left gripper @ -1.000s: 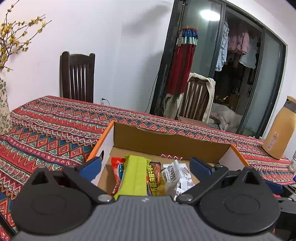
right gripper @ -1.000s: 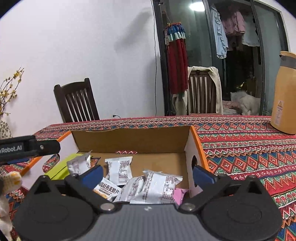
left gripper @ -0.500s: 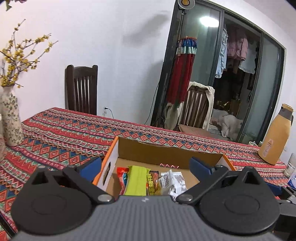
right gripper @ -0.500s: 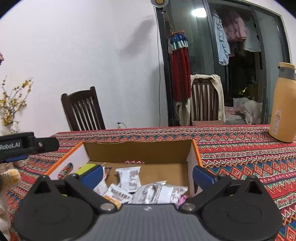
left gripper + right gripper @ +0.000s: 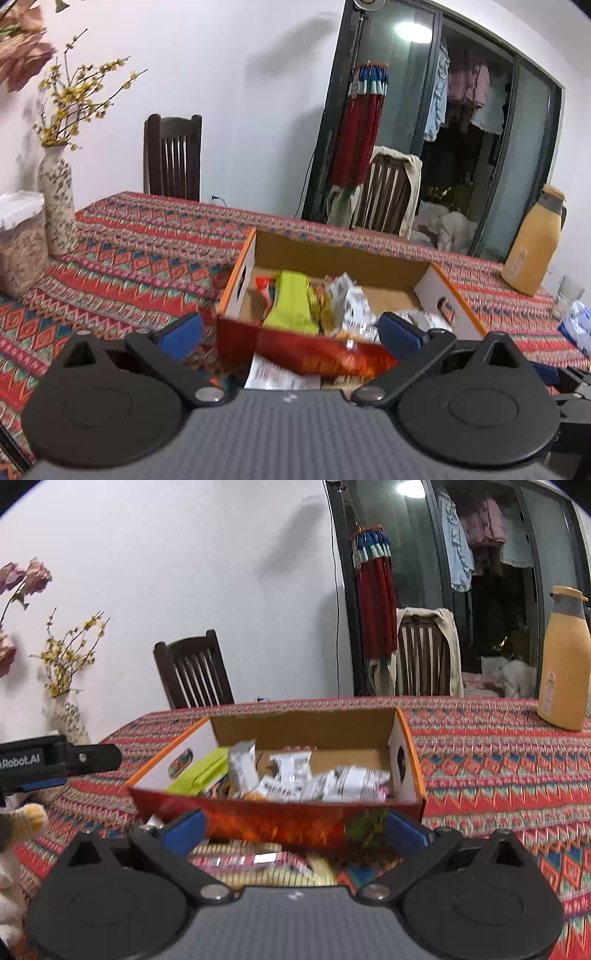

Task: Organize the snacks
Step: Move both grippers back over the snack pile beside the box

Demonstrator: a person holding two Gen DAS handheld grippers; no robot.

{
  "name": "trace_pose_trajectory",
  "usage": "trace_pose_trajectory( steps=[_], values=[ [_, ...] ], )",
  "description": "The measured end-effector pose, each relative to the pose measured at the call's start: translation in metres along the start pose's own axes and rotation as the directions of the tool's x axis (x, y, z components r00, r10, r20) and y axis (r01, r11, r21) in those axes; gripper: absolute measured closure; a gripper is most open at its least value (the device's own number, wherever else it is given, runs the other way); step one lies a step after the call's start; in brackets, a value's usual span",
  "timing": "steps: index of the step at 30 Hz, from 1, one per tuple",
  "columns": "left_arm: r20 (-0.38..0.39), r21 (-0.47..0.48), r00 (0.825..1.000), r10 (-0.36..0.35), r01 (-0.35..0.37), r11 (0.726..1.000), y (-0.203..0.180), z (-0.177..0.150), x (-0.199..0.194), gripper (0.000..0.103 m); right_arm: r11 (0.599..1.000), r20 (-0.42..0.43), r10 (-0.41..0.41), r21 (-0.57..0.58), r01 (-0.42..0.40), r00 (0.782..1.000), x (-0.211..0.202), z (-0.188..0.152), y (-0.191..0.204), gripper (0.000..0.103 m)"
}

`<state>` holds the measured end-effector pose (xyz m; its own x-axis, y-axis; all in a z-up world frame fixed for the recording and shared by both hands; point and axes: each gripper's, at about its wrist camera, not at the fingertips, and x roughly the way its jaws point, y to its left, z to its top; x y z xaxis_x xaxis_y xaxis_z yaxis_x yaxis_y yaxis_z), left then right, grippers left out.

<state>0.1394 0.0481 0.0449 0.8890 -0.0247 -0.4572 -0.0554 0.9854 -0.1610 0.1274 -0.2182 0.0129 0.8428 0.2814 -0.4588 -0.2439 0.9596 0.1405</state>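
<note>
Both tools (left tool (image 5: 290, 334), right tool (image 5: 295, 829), each wide, empty) have drawn back from the snack box (image 5: 404, 753).

- Orange-rimmed brown cardboard box (image 5: 404, 738) with white end walls
- Lime-green flat packet (image 5: 291, 301)
- White, black-printed wrappers (image 5: 354, 781)
- Red zigzag-patterned tablecloth (image 5: 498, 760)
- Mustard-yellow jug (image 5: 563, 664)
- Blue-padded fingertips (image 5: 181, 332)

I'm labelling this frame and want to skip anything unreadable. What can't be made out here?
- Print on the white foil snack packets in the orange-rimmed cardboard box: motion-blurred, right wrist view.
- Packets lying in front of the box: partly hidden behind the right tongs.
- White-lidded clear jar: cut off by the left edge, left wrist view.
- Blue-and-white pack: cut off by the right edge.
</note>
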Motion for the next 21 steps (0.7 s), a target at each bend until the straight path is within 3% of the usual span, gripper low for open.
trace_pose_trajectory(
  steps=[10, 21],
  values=[
    [-0.071, -0.004, 0.997, 0.013, -0.013, 1.000, 0.017, -0.045, -0.030, 0.000, 1.000, -0.041, 0.001, 0.014, 0.000, 0.999, -0.029, -0.039, 0.006, 0.000],
    [-0.109, -0.002, 0.994, 0.015, -0.016, 1.000, 0.028, -0.070, -0.050, 0.000, 1.000, -0.105, 0.012, 0.030, -0.009, 0.994, -0.043, -0.078, 0.013, 0.000]
  ],
)
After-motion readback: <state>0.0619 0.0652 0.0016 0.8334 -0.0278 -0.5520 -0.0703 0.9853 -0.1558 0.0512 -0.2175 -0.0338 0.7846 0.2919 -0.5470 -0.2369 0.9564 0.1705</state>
